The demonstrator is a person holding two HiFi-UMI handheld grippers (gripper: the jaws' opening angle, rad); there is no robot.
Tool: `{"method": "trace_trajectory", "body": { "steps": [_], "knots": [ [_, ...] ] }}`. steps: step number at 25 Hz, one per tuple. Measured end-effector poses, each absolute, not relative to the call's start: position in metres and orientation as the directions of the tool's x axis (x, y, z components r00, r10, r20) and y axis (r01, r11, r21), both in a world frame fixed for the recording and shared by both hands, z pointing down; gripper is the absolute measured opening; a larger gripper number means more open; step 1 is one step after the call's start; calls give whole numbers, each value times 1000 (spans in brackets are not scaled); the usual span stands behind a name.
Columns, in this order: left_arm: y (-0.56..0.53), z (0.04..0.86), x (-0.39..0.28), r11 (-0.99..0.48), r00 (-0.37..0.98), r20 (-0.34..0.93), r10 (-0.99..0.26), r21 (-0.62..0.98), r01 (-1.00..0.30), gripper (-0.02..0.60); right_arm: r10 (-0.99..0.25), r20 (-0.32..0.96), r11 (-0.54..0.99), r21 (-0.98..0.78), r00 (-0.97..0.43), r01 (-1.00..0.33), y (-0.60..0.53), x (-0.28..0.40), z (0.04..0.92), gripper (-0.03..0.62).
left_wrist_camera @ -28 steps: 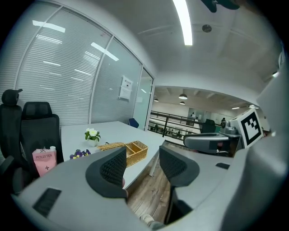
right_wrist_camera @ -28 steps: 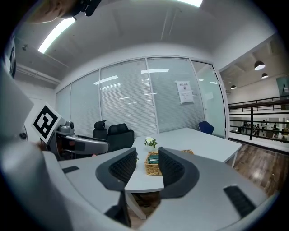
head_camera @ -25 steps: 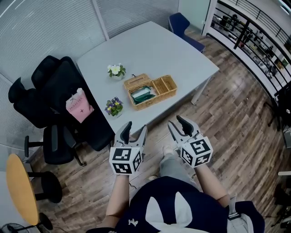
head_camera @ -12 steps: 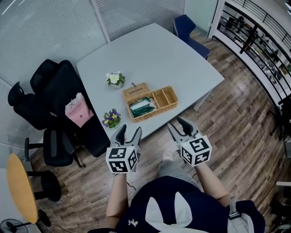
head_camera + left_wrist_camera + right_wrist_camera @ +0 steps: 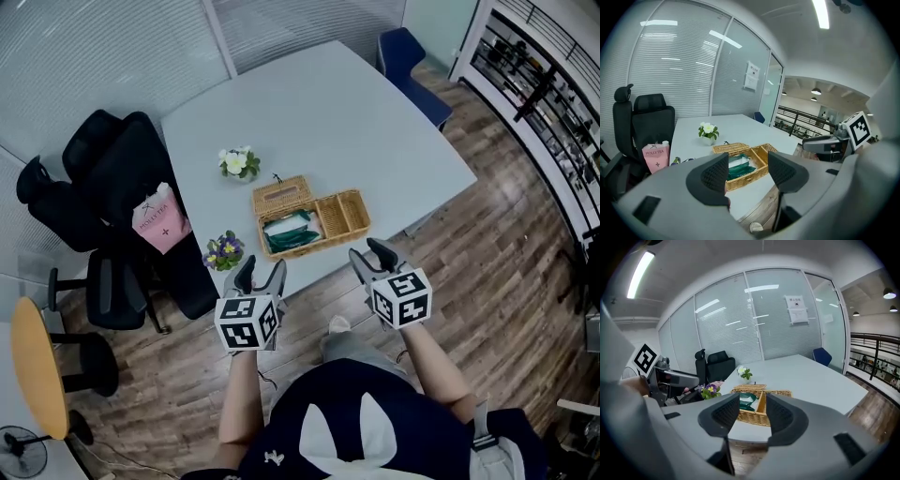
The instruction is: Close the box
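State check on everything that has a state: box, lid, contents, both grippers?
wicker box: open, untouched.
lid: swung back, flat behind box.
green packet: lying inside the box.
small compartment: empty.
left gripper: open, jaws just been opening, nothing between.
right gripper: open, jaws just been opening, nothing between.

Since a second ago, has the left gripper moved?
Yes: the left gripper has neared the table; in its view the basket, earlier left of the jaws, now shows larger, framed between them. Jaws have just been opening, gripping nothing.
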State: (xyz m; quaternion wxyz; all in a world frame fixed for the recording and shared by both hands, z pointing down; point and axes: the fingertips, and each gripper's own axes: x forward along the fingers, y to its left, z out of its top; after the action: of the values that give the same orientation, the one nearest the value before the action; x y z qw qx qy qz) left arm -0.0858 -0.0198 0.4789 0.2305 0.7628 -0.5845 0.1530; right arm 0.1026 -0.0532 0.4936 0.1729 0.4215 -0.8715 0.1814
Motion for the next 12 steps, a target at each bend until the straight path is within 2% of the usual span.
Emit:
{"method": "trace_trajectory", "body": {
  "steps": [12],
  "knots": [
    [-58, 502, -96, -122, 193, 580, -791, 159, -980, 253, -538, 589, 657, -155, -603, -738, -97, 103, 558, 181]
  ]
}}
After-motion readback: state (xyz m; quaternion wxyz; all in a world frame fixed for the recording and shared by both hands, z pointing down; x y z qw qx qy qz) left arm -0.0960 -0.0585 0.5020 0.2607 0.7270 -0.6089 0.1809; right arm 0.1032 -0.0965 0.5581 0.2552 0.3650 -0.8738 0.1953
